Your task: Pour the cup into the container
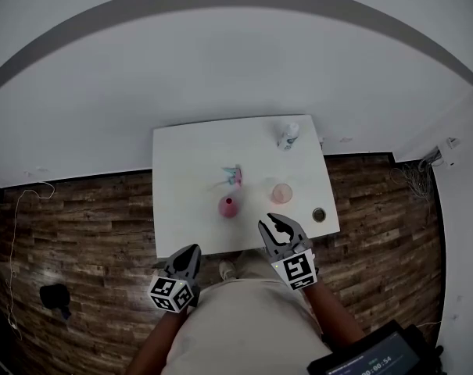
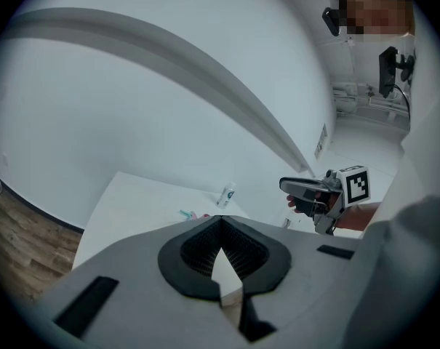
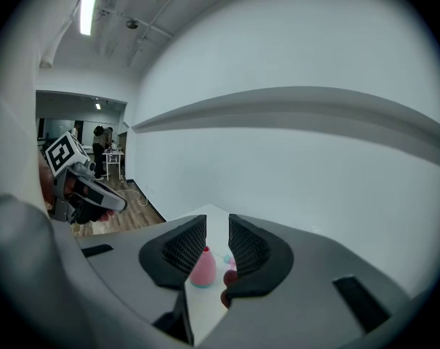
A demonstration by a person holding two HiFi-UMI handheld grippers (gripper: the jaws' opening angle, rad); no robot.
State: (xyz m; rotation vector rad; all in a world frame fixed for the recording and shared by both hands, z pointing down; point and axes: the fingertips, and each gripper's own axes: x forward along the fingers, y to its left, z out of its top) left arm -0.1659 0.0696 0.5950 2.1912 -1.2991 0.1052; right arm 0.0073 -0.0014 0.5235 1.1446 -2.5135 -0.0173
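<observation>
You are holding the empty, slightly parted right hand-held gripper (image 1: 275, 225) with the cup (image 1: 281, 193) standing near at its 12 o'clock; the clenched left hand-held gripper (image 1: 190, 251) is sitting farther off.

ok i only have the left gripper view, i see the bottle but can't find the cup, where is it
Observer: The cup stands on the table just beyond the right gripper, untouched.
Operator: right jaws holding anything
Observer: No. They stand slightly apart and empty. The pink vase shows through the gap, farther off.
Operator: what's next to the cup
Observer: A small dark round container sits to its right, near the table's edge.
</observation>
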